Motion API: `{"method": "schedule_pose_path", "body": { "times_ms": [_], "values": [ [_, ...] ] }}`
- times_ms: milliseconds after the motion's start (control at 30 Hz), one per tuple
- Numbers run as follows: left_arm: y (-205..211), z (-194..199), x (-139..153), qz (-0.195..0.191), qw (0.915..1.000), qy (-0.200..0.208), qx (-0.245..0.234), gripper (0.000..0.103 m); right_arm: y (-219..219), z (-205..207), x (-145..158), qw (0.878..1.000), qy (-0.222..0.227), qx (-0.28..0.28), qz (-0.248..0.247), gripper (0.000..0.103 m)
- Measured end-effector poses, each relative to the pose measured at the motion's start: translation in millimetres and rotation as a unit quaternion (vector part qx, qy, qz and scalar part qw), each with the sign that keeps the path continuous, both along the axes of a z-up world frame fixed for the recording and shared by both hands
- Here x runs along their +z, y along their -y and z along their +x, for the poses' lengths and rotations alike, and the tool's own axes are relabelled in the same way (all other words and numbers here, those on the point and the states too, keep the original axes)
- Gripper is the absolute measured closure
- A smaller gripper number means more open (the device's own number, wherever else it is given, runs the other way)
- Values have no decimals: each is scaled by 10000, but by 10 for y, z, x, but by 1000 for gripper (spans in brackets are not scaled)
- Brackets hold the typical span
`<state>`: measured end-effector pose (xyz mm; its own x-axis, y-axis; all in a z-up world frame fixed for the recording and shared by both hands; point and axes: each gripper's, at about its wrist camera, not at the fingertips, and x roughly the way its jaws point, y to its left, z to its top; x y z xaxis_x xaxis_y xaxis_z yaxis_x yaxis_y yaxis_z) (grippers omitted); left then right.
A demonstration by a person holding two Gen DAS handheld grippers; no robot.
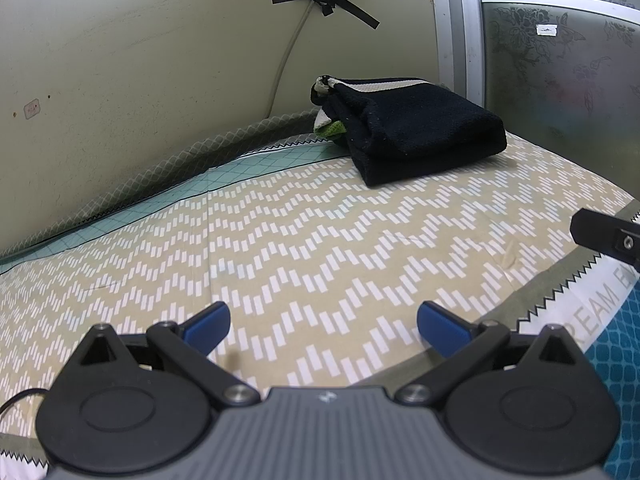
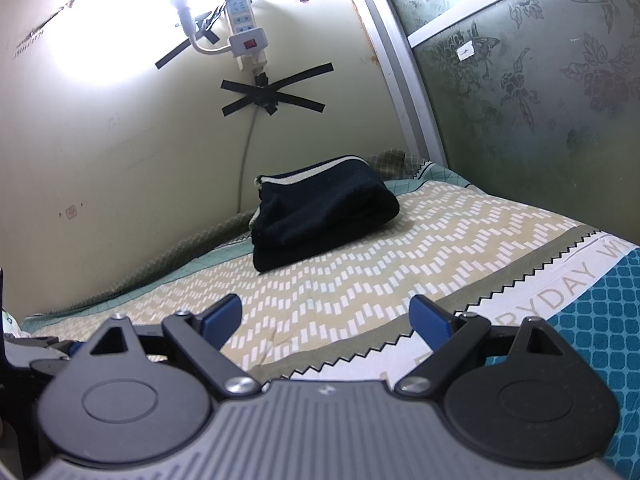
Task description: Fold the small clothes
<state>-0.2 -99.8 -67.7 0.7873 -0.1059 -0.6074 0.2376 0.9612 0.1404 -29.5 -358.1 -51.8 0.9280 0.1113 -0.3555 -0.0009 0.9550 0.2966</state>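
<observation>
folded dark clothes (image 1: 416, 136) sit in a stack at the far end of the bed, close to the cream wall (image 1: 120, 80) and beside the frosted floral panel (image 1: 560, 60). top garment is black with a pale stripe along its upper edge; a bit of green fabric (image 1: 330, 130) shows under the stack's left side in the left wrist view. stack rests on the patterned bedsheet (image 1: 320, 248), beige with white zigzag dashes.

left gripper (image 1: 323, 322): blue pads spread wide, nothing between them, low over bare sheet, well apart from the stack. right gripper (image 2: 325, 320): pads likewise spread wide, empty, over the sheet near its teal border (image 2: 600, 320); one of its black fingers shows at the right edge of the left wrist view.

power strip (image 2: 246, 32) hangs on the wall above the stack, its cable held by crossed black tape (image 2: 272, 96).
</observation>
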Motion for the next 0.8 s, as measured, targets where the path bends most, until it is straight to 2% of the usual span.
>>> {"method": "schedule_pose_path", "body": {
  "times_ms": [800],
  "values": [
    [14, -6, -2, 3, 10000, 12, 9, 0, -5, 26, -13, 10000, -52, 51, -30, 18]
  ]
}}
